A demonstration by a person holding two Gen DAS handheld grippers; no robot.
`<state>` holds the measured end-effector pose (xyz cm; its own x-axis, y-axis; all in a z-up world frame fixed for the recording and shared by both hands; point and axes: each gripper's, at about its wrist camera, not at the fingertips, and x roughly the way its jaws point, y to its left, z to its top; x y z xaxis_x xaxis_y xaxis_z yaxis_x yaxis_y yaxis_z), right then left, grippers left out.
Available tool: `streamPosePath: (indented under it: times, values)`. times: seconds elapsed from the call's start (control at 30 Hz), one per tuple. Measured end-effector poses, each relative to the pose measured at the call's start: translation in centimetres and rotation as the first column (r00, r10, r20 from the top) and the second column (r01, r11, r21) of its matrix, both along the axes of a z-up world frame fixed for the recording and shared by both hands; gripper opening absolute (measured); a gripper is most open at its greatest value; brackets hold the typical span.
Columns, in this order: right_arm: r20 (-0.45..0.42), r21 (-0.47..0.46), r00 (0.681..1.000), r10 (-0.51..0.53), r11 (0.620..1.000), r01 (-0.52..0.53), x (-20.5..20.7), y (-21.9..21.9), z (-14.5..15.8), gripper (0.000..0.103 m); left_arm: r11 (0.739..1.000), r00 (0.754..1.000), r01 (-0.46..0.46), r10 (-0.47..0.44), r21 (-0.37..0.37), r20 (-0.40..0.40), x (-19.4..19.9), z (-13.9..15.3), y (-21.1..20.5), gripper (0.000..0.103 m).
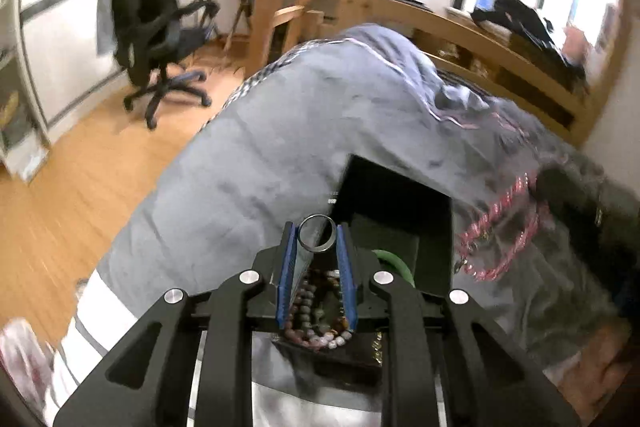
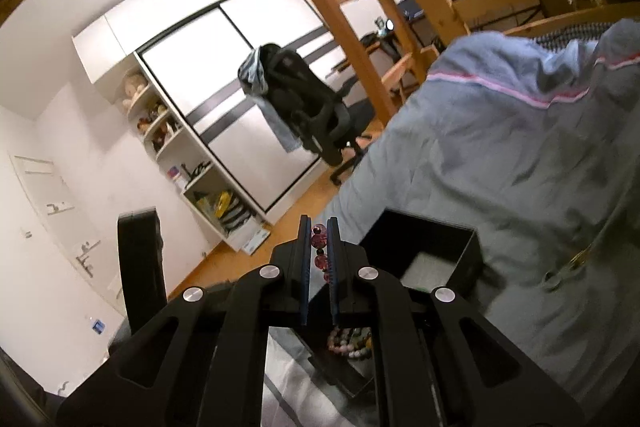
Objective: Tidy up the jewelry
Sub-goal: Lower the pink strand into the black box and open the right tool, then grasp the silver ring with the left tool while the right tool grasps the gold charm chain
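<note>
From the left wrist camera, my left gripper [image 1: 317, 239] has its 2 blue-padded fingers [image 1: 287, 263] clamped on a dark metal ring [image 1: 317, 234], held upright at the tips. Below it, beaded bracelets [image 1: 316, 323] lie in a shallow black tray [image 1: 344, 357] on the grey bed cover [image 1: 256, 163]. An open black square box [image 1: 394, 211] sits at 1 o'clock, a pink chain necklace [image 1: 502, 239] at 3 o'clock.

From the right wrist camera, my right gripper [image 2: 319, 233] pinches a string of dark pink beads [image 2: 320, 247] between near-closed fingers [image 2: 334, 259]. The box [image 2: 432, 247] sits at 2 o'clock.
</note>
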<state>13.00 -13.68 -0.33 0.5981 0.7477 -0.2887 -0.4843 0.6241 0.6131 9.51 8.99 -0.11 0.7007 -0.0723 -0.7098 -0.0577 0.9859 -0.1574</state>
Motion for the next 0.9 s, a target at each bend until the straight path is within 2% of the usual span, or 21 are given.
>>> streamPosePath:
  times: [0.17, 0.23, 0.4, 0.43, 0.47, 0.5, 0.53, 0.57, 0.6, 0.63, 0.67, 0.7, 0.77, 0.83, 0.9]
  values:
    - [-0.046, -0.014, 0.999, 0.023, 1.0, -0.024, 0.5, 0.9, -1.7, 0.008, 0.992, 0.998, 0.047, -0.05, -0.118, -0.025, 0.5, -0.2, 0.6, 0.02]
    - [-0.058, -0.017, 0.998, 0.025, 1.0, -0.026, 0.7, 1.0, -2.1, 0.008, 0.988, 0.997, 0.066, -0.072, -0.143, -0.036, 0.6, -0.6, 0.3, 0.02]
    - [-0.106, -0.026, 0.994, 0.04, 0.999, -0.043, 1.1, 1.2, -2.9, 0.01, 0.991, 0.996, 0.051, -0.059, -0.124, -0.066, 0.5, -1.0, 0.3, 0.02]
    - [-0.122, -0.023, 0.992, 0.042, 0.999, -0.046, 1.3, 1.2, -3.1, 0.01, 0.992, 0.997, 0.037, -0.045, -0.119, -0.067, 0.5, -0.9, 0.5, 0.023]
    - [-0.133, -0.023, 0.99, 0.043, 0.999, -0.046, 1.4, 1.1, -3.2, 0.012, 0.993, 0.997, 0.029, -0.036, -0.112, -0.062, 0.5, -0.7, 0.6, 0.034]
    - [-0.133, -0.025, 0.99, 0.039, 0.999, -0.043, 1.3, 0.9, -3.2, 0.014, 0.994, 0.998, 0.02, -0.026, -0.105, -0.05, 0.3, -0.4, 0.6, 0.041]
    - [-0.129, -0.026, 0.991, 0.03, 0.999, -0.034, 1.3, 0.7, -3.0, 0.025, 0.995, 1.0, 0.009, -0.011, -0.094, -0.028, 0.0, 0.1, 0.7, 0.054]
    - [-0.119, -0.02, 0.993, 0.016, 1.0, -0.018, 1.2, 0.2, -2.6, 0.042, 0.996, 1.0, 0.003, -0.004, -0.089, -0.012, -0.1, 0.4, 0.7, 0.062]
    - [-0.11, -0.016, 0.994, -0.002, 1.0, 0.0, 1.2, -0.3, -2.3, 0.052, 0.996, 1.0, 0.005, -0.005, -0.085, 0.007, -0.3, 0.9, 0.6, 0.065]
    - [-0.097, -0.015, 0.995, -0.027, 1.0, 0.025, 0.9, -0.9, -1.9, 0.067, 0.996, 1.0, 0.011, -0.01, -0.087, 0.021, -0.4, 1.1, 0.5, 0.074]
    - [-0.072, -0.019, 0.995, -0.068, 0.998, 0.067, 0.7, -1.7, -1.3, 0.076, 0.996, 0.999, 0.021, -0.018, -0.09, 0.037, -0.4, 1.3, 0.4, 0.08]
    - [-0.048, -0.04, 0.992, -0.115, 0.993, 0.113, 0.5, -2.4, -0.7, 0.08, 0.995, 0.998, 0.039, -0.034, -0.095, 0.058, -0.5, 1.6, 0.0, 0.083]
    - [0.008, -0.136, 0.973, -0.23, 0.964, 0.229, 0.0, -3.9, 0.3, 0.087, 0.99, 0.994, 0.082, -0.073, -0.111, 0.081, -0.4, 1.6, -1.0, 0.095]
    - [0.055, -0.213, 0.948, -0.313, 0.924, 0.317, -0.3, -5.1, 1.0, 0.089, 0.979, 0.984, 0.161, -0.15, -0.126, 0.095, 0.0, 1.4, -2.9, 0.096]
    - [0.1, -0.313, 0.92, -0.38, 0.865, 0.391, -0.2, -6.1, 1.2, 0.089, 0.964, 0.968, 0.24, -0.229, -0.114, 0.103, 0.5, 0.8, -5.7, 0.096]
